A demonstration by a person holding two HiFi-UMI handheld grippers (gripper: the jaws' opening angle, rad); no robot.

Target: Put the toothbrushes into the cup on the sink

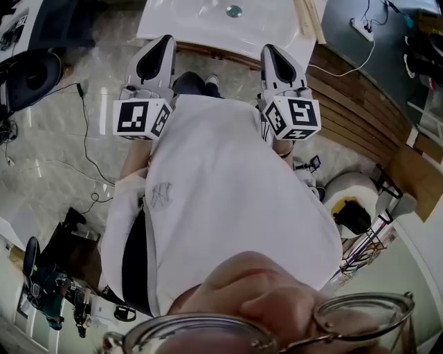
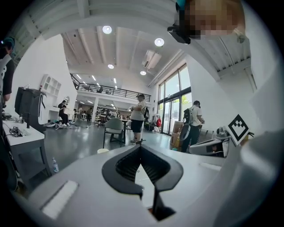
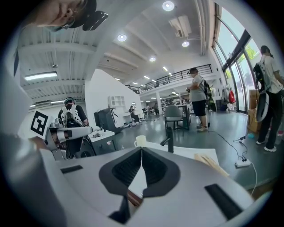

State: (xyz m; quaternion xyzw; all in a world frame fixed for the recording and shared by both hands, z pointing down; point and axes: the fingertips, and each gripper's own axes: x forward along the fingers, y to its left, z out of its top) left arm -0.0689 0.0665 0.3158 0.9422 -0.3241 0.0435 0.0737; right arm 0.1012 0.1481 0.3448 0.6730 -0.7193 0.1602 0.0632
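Observation:
The white sink (image 1: 201,24) with its drain (image 1: 234,10) lies ahead of me at the top of the head view. Pale toothbrushes (image 3: 208,162) lie on its right side, also visible as thin sticks (image 1: 305,19) at the sink's right edge. A white cup (image 3: 140,141) stands at the sink's far left, beside the dark faucet (image 3: 168,142). My left gripper (image 1: 166,43) and right gripper (image 1: 268,51) are held level in front of my body, short of the sink, both shut and empty. In their own views the left gripper (image 2: 140,148) and right gripper (image 3: 141,150) show closed tips.
Cables trail over the marble floor (image 1: 83,138). A power strip (image 1: 360,28) lies right of the sink, by a slatted wooden panel (image 1: 360,104). A black chair (image 1: 31,76) stands at left. People (image 2: 137,117) stand far off in the hall.

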